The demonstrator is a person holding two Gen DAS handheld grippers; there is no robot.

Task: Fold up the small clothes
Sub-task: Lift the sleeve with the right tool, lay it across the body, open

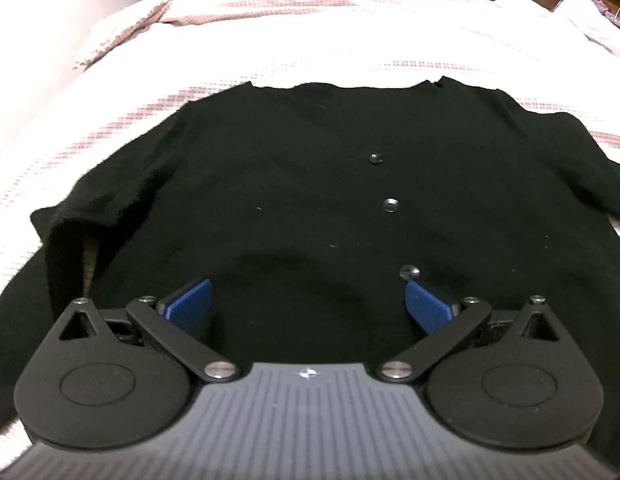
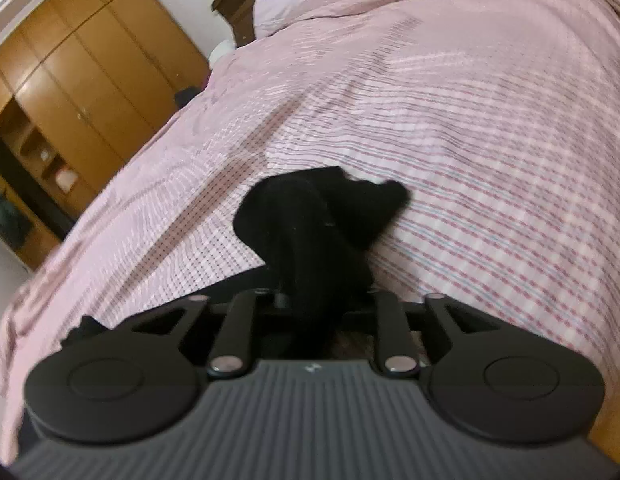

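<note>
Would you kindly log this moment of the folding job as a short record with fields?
surface: bed with pink checked cover
garment: black cardigan, spread flat, buttons facing up
left tool: open, over the cardigan's near edge, nothing between its pads
right tool: closed on a bunch of the black fabric, likely a sleeve
fold: not yet visible
background: wooden wardrobe

The left wrist view looks steeply down, close over the black cardigan [image 1: 293,168]; the right wrist view, tilted, skims the checked bedspread [image 2: 490,152]. Both share these.
</note>
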